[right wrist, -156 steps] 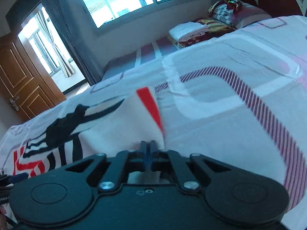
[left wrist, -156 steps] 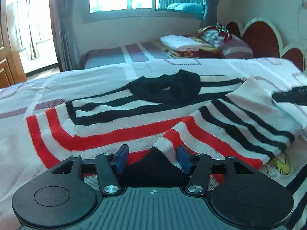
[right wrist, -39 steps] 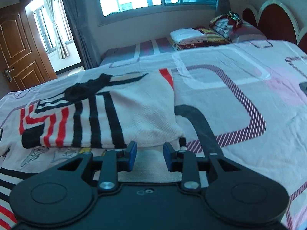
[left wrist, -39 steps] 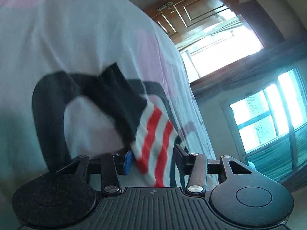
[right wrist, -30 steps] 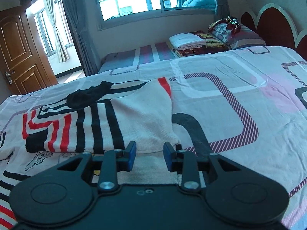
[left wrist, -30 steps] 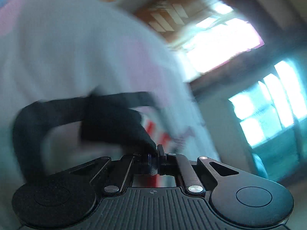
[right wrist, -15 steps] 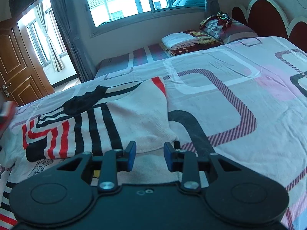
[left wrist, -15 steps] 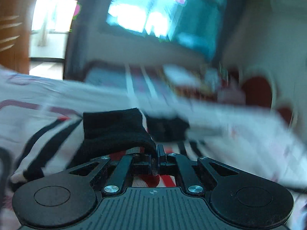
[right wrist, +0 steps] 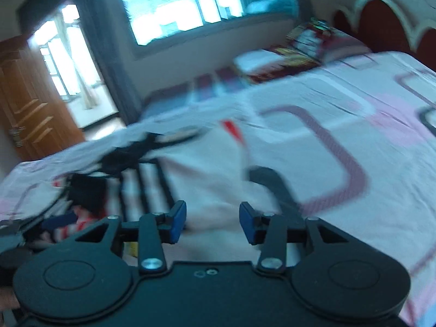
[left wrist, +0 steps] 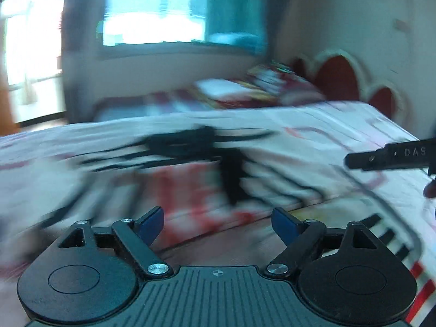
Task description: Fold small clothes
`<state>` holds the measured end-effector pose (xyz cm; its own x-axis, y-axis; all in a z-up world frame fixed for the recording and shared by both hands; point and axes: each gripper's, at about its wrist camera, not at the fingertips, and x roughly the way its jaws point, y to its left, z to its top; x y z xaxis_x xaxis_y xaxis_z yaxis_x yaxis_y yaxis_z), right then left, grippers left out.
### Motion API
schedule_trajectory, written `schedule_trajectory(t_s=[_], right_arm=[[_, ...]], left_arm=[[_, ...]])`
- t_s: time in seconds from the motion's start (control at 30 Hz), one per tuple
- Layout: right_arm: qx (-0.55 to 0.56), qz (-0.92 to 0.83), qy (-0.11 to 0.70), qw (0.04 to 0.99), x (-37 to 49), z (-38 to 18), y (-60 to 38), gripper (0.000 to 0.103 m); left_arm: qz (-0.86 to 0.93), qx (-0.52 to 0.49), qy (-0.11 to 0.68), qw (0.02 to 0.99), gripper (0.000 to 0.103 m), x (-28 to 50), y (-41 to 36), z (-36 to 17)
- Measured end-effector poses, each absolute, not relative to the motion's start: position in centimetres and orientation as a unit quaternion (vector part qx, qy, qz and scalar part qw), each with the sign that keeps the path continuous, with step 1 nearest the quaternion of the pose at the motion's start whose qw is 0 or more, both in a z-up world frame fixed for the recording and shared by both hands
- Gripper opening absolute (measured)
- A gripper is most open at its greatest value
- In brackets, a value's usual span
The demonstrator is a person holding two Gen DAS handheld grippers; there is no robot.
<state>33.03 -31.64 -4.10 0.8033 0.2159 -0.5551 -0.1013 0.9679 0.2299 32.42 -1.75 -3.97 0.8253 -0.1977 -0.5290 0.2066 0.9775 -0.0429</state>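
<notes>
Left gripper (left wrist: 217, 224), lower centre of frame: jaws have just been opening, now wide, nothing between them, cuff released. Right gripper (right wrist: 212, 223): jaws have just been opening, part open, empty, pads just above white cloth. Striped sweater (left wrist: 196, 179) lies mid-frame on bedsheet (right wrist: 354, 125), both sleeves folded in. Your next fold: grip hem corners evenly, lift low, keep edges aligned.
</notes>
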Motion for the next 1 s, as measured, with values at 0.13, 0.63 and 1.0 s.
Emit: schedule_trajectory(t_s=[0.13, 0.63, 1.0], right_arm=[[0.023, 0.161, 0.293, 0.942, 34.4, -4.3, -25.4, 0.045], [0.118, 0.149, 0.380, 0.905, 40.0, -9.2, -24.5, 0.034], [0.045, 0.132, 0.283, 0.949, 39.0, -5.6, -26.5, 0.008]], left_arm=[[0.001, 0.015, 0.296, 0.955, 0.080, 30.1, 5.9, -5.7], [0.038, 0.058, 0.329, 0.942, 0.074, 35.6, 10.0, -8.4], [0.058, 0.039, 0.323, 0.944, 0.056, 36.1, 11.0, -8.7]])
